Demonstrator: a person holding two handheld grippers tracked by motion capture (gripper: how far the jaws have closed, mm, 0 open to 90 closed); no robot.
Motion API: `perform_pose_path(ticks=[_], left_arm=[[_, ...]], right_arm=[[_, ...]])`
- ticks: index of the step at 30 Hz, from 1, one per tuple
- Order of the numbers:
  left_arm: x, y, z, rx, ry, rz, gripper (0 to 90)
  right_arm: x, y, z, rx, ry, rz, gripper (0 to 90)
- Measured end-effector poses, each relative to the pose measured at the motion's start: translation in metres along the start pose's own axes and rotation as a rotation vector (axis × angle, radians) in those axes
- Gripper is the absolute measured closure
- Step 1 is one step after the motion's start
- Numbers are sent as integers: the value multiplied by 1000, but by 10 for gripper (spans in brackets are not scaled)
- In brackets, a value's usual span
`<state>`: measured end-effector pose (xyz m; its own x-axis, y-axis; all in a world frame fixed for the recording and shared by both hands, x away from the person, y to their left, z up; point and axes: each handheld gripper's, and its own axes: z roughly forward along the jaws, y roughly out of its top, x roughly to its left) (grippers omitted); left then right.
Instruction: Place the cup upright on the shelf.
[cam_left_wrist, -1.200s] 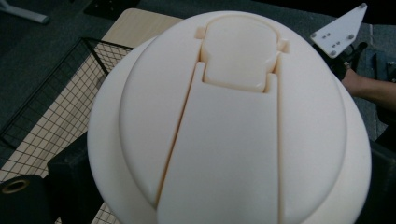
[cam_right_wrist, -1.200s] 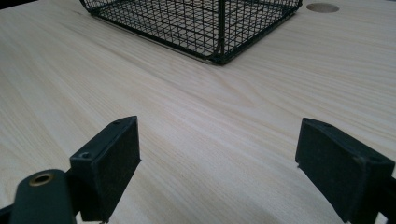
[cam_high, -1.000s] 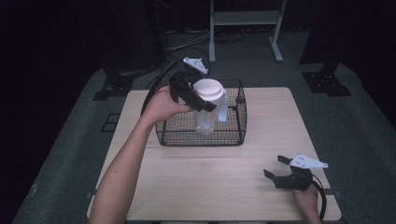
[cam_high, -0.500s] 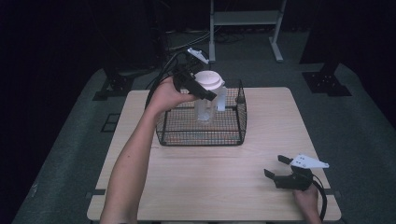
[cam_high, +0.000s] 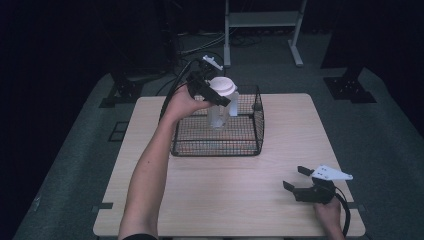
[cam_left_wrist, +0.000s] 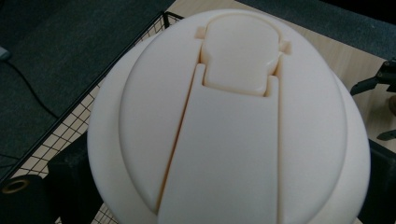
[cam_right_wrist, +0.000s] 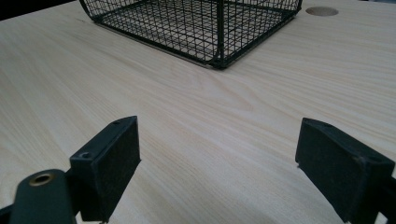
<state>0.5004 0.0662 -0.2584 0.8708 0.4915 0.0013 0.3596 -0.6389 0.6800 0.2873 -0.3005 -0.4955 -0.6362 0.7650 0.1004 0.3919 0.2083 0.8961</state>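
- Lifted higher since the earlier frame, the left tool (cam_high: 216, 95) is clamped just under the cream lid (cam_left_wrist: 233, 116) of a clear plastic bottle (cam_high: 218, 111), hanging above the black wire basket (cam_high: 220, 142).
- Right tool (cam_high: 295, 179) rests on the wooden surface (cam_high: 240, 195) near its front right corner, well apart from the basket, jaws wide apart.

Left gripper (cam_high: 216, 95) raised above the wire basket (cam_high: 218, 145), clamped; right gripper (cam_high: 295, 179) low, jaws spread, well apart from it.

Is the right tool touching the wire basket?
Apart. In the high view, the right tool sits near the table's front edge, with bare wood between it and the wire basket.
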Motion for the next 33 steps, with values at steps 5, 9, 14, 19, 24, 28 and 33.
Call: perform_pose_path(ticks=[5, 9, 14, 19, 24, 28, 33], left_arm=[[6, -5, 11, 13, 0, -19, 53], [10, -9, 20, 16, -4, -31, 53], [12, -14, 32, 22, -1, -37, 53], [14, -17, 39, 31, -1, -43, 53], [15, -22, 46, 26, -10, -50, 53], [16, -29, 55, 34, -17, -62, 53], [19, -34, 60, 41, -12, -72, 53]], right_arm=[[0, 0, 0, 1, 2, 6, 129], [0, 0, 0, -6, 2, -3, 128], [-1, 0, -1, -4, 4, 2, 129], [-1, 0, -1, -11, 6, 5, 129], [-3, 0, -2, -20, 10, 14, 128], [-3, 0, -1, -16, 10, 11, 129], [-3, 0, -1, -14, 12, 7, 128]])
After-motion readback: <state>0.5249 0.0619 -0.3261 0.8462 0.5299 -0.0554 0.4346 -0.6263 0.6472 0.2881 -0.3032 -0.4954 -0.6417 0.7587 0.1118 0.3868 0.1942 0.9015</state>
